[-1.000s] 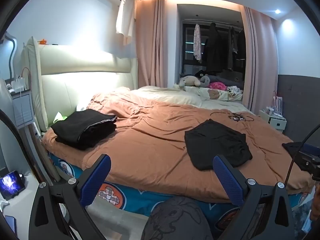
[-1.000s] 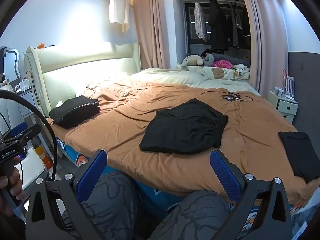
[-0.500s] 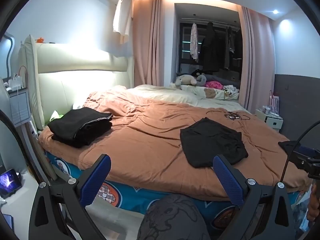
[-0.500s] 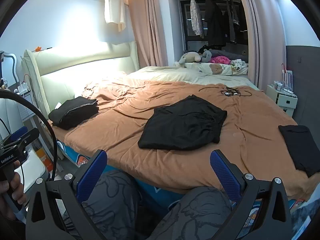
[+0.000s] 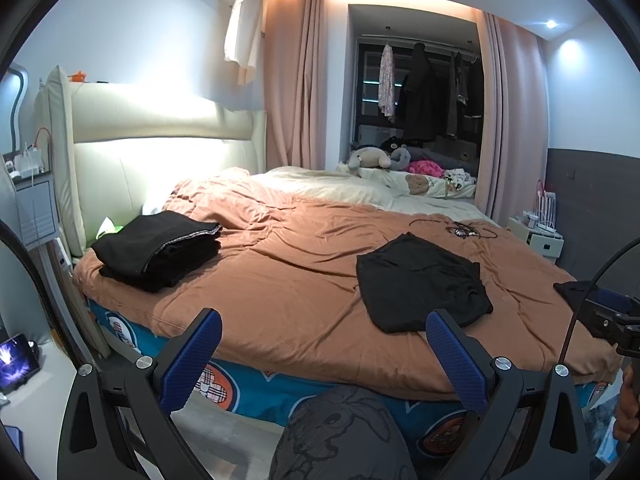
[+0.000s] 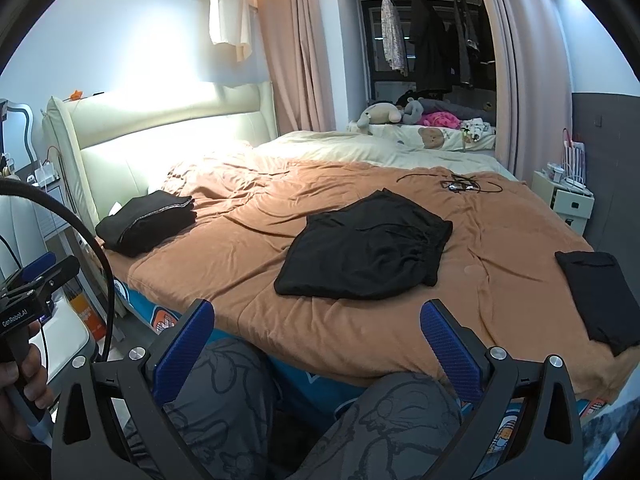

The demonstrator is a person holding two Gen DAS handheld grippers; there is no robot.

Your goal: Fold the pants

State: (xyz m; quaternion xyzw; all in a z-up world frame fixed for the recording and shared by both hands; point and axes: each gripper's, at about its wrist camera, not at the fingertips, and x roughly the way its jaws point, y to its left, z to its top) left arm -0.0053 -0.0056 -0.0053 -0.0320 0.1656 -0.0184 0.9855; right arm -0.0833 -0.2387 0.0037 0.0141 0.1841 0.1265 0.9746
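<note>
Black pants [image 6: 366, 254] lie folded flat on the brown bedspread [image 6: 248, 264], waistband to the right; they also show in the left wrist view [image 5: 420, 280]. My left gripper [image 5: 324, 354] is open and empty, held off the bed's near edge, left of the pants. My right gripper [image 6: 318, 344] is open and empty, held off the near edge just in front of the pants. Neither touches the cloth.
A stack of folded black clothes [image 6: 146, 222] sits at the bed's left near the headboard [image 6: 160, 136]. Another folded black garment [image 6: 600, 296] lies at the right edge. A tangle of cable [image 6: 456, 184] lies beyond the pants. My knees [image 6: 224, 400] are below the grippers.
Both grippers have drifted slightly, the views shifting a little up and right. Both stay open and empty. The pants have not moved.
</note>
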